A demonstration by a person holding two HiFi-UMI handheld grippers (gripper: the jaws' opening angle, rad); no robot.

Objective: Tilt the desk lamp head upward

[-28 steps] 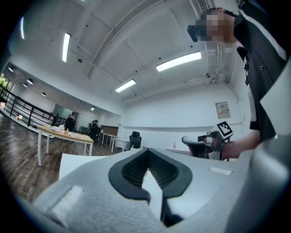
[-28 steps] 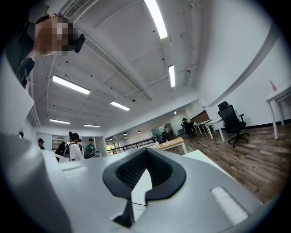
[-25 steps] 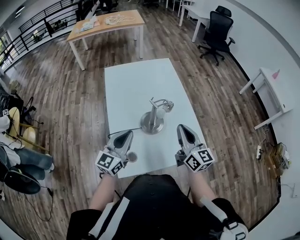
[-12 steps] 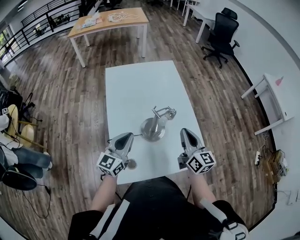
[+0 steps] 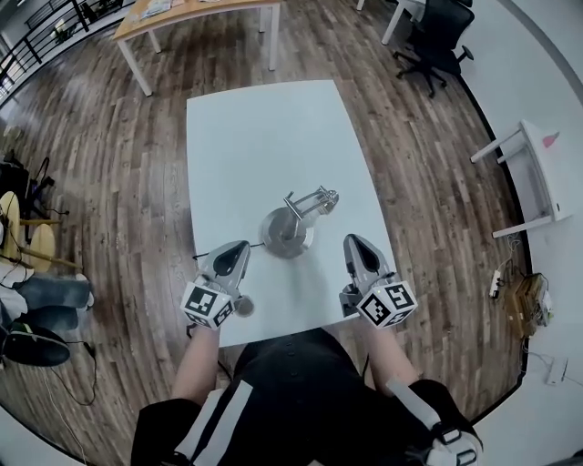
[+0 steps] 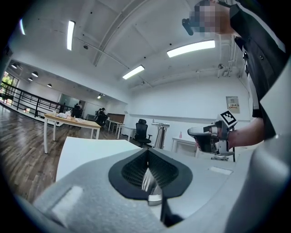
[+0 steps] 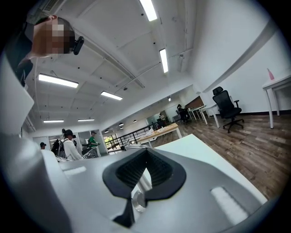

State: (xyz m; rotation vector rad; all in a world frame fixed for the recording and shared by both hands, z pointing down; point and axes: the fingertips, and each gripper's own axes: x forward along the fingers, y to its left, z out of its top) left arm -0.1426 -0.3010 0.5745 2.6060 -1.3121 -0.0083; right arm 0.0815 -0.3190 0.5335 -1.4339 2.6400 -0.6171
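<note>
I have the desk lamp (image 5: 293,223) standing near the middle of the white table (image 5: 264,136), a little toward my edge of it. Its round metal base (image 5: 284,235) sits flat on the tabletop. A short arm leans away from the base toward 2 o'clock and carries the head (image 5: 323,196) at its end. From above I cannot tell how steeply the head is angled.

My left gripper (image 5: 239,248) hangs over the table at about 8 o'clock from the base, near it but apart. In its own view the jaws are pressed together with nothing between the pads (image 6: 146,159). The same view shows the other gripper (image 6: 209,136) off at 3 o'clock.

My right gripper (image 5: 353,242) is at about 4 o'clock from the base, also clear of the lamp. Its jaws are likewise closed on nothing (image 7: 144,161).

Both point away from me across the table, one on each side of the lamp, and neither touches it.

Beyond the table, a wooden table (image 5: 173,14) stands at 11 o'clock, an office chair (image 5: 446,36) at 1 o'clock, and a small white side table (image 5: 533,168) at 3 o'clock.
</note>
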